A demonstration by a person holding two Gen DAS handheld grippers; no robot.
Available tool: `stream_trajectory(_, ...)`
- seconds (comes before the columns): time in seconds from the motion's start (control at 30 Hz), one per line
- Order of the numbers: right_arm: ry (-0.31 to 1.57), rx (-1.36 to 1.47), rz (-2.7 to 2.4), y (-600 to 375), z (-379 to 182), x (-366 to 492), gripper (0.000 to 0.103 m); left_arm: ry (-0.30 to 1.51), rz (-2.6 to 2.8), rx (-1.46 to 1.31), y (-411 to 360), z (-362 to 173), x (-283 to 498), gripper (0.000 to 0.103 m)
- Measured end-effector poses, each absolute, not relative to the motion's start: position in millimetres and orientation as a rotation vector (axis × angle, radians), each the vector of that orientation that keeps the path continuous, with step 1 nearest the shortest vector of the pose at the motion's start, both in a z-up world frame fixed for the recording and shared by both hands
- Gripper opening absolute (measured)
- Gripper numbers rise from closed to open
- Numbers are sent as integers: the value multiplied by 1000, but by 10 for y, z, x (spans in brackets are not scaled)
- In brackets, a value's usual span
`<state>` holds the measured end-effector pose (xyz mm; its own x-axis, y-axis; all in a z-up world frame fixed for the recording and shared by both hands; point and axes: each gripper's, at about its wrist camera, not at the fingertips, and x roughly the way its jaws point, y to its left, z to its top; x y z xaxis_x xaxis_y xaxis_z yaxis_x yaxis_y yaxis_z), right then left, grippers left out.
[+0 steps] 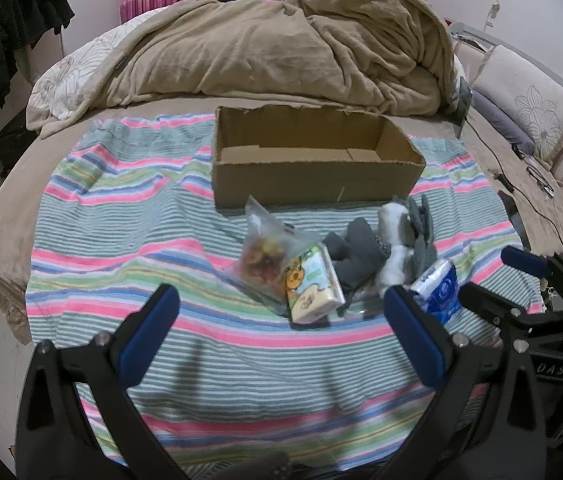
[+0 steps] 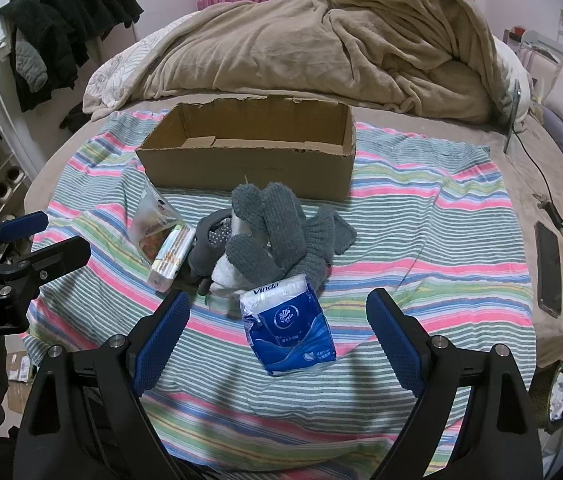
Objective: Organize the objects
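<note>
We are hovering both the left gripper (image 1: 277, 308) and right gripper (image 2: 277, 316), jaws spread, near the blue tissue pack (image 2: 291, 326) lying lengthwise toward the far cardboard box (image 2: 249, 156); only the right view shows its label.

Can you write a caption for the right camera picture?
Open right gripper poised over a blue tissue pack, with grey gloves and an empty cardboard box beyond.
</note>
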<state>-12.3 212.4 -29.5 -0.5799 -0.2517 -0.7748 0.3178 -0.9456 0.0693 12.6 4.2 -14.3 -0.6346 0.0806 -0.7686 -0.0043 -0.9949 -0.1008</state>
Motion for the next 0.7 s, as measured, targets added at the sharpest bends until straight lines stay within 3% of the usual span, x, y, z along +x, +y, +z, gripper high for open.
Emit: stream_trajectory(0.7,121,1308,-2489,2141,-568,-176,92,-186,2678,-1402,102,-481,-15,101)
